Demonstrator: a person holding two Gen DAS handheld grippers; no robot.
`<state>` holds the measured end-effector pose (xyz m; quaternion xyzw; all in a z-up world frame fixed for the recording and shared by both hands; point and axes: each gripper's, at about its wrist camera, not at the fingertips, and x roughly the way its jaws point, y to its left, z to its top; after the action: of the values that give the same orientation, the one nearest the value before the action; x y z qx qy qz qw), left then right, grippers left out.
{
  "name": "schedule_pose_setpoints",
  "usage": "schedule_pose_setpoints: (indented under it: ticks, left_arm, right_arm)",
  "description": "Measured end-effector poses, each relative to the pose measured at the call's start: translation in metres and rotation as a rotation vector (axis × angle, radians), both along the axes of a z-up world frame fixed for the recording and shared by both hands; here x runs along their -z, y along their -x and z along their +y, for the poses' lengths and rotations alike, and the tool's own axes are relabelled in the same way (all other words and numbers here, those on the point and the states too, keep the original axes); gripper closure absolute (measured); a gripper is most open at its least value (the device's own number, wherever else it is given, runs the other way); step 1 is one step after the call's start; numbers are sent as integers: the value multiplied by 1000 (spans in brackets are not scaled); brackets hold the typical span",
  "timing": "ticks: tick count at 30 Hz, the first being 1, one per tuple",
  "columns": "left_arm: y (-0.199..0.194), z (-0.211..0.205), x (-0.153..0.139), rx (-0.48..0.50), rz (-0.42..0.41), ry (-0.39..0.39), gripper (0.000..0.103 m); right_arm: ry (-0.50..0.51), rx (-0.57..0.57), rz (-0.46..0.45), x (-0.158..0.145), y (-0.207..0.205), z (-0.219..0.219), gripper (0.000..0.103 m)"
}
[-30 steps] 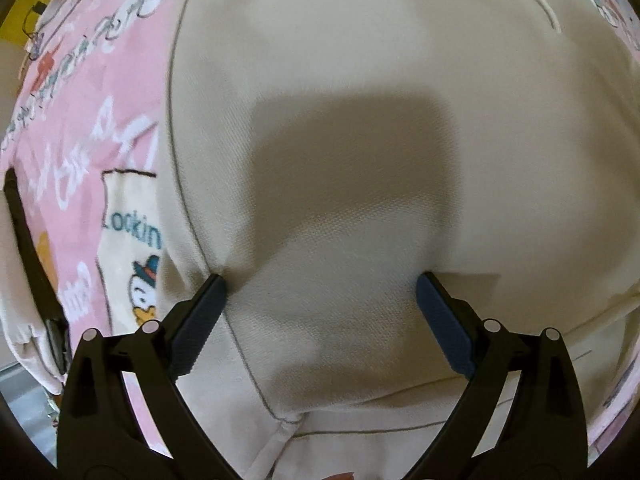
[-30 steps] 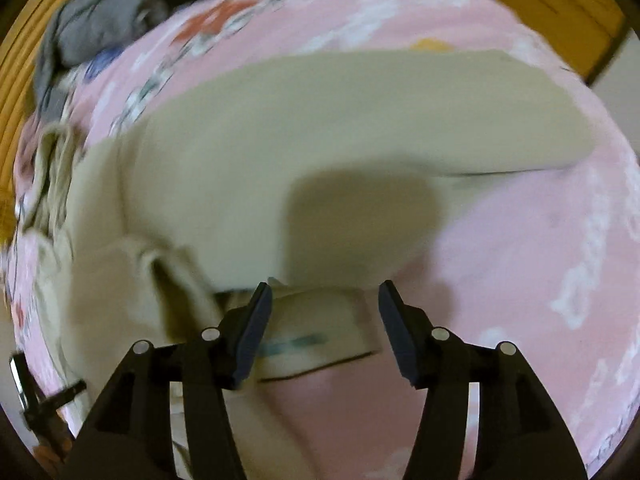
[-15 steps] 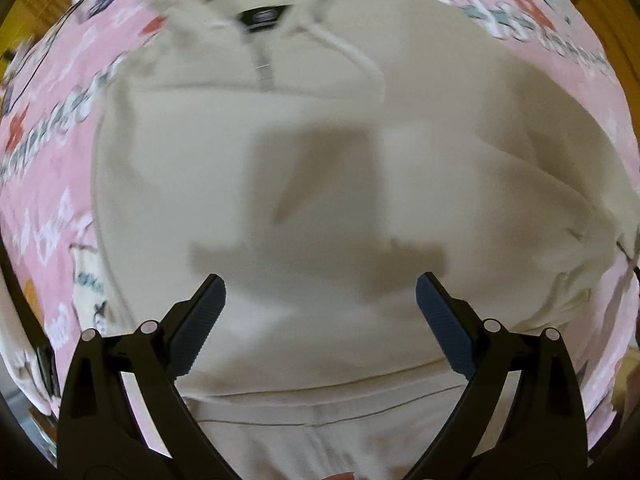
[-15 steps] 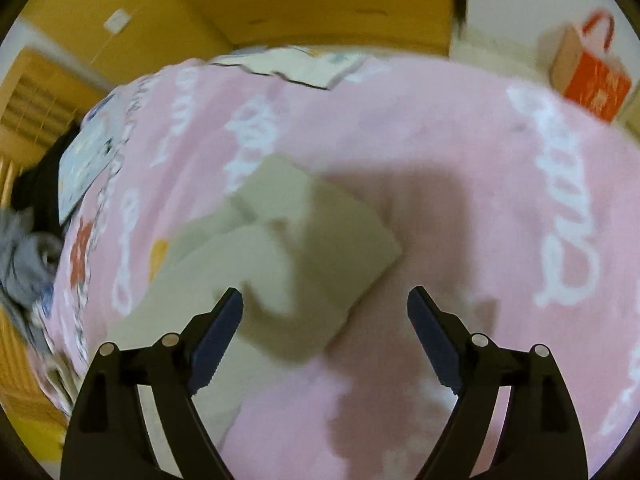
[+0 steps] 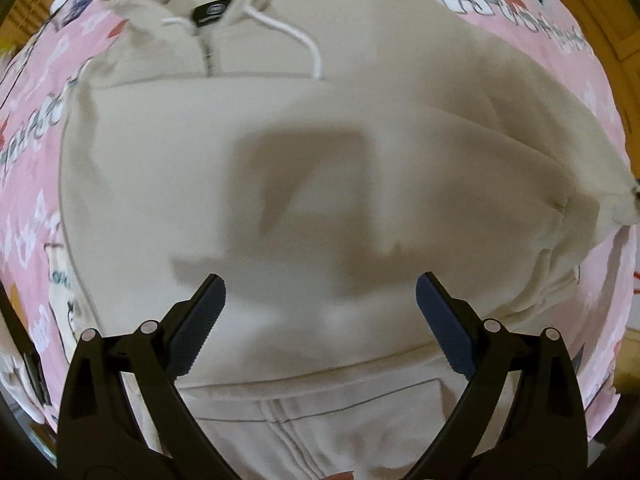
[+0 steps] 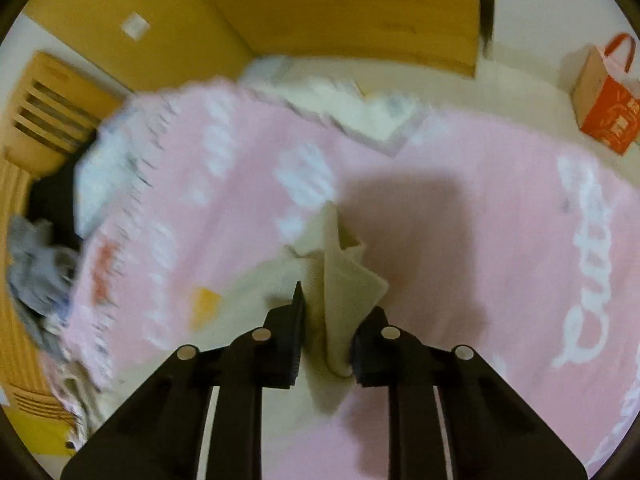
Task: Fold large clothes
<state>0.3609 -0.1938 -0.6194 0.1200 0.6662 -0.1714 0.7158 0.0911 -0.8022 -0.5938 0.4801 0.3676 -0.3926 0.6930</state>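
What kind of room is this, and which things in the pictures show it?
Most likely a bedroom at home. A beige hoodie lies spread on a pink printed blanket, seemingly a bed; wooden cabinets line the wall, and an orange shopping bag stands on the floor.

Right gripper [image 6: 326, 332] clamped on a bunched fold of beige cloth [image 6: 344, 280], the fabric standing up in a peak between the two black fingers [image 6: 290, 340]. Beneath, a pink blanket [image 6: 500, 240] with white lettering. Beyond, an orange paper bag [image 6: 606, 100] on the floor, wooden cabinets [image 6: 320, 12], grey clothing [image 6: 34, 264] far left.
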Motion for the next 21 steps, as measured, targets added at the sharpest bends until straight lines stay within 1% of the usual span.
schedule_pose_setpoints:
  ticks: [3,4,5,7,9,11,12,13,15,17,21]
  left_arm:
    - [6,25,-8,-51,-16,6,9]
    - [5,38,-6,-76,-20,4,9]
    - [14,37,-15,-94,-21,7,9]
    - [17,56,-17,-137,-23,14,9]
    - [32,66,-23,-161,-33,13,9]
    - [37,86,-28,-180,-39,26,9]
    - [40,95,-31,-190,-44,31,9]
    - [44,104,-33,-200,-51,34,9]
    - [51,117,-37,-219,-64,39,9]
    - [53,120,-35,-245,-74,38,9]
    - [68,154,-30,-326,-85,35,9]
  right_arm:
    - [78,-76,-16,-42,-19,3,85]
    - [105,-103,-37,-62,-27,7,85]
    - [135,-124,-54,-81,-35,13,85]
    - [189,-176,-92,-115,-48,28,85]
    - [278,-261,-110,-155,-68,56,85]
    - [335,-319,-135,-186,-85,86,85]
    - [352,-350,-169,-201,-94,106,85]
    - [360,-370,-191,-211,-101,119,85]
    - [374,-430,-252,-235,-118,162,85]
    - [381,-482,-294,-247,-136,203,85]
    - [328,-606,-384,-254,-170,297,85]
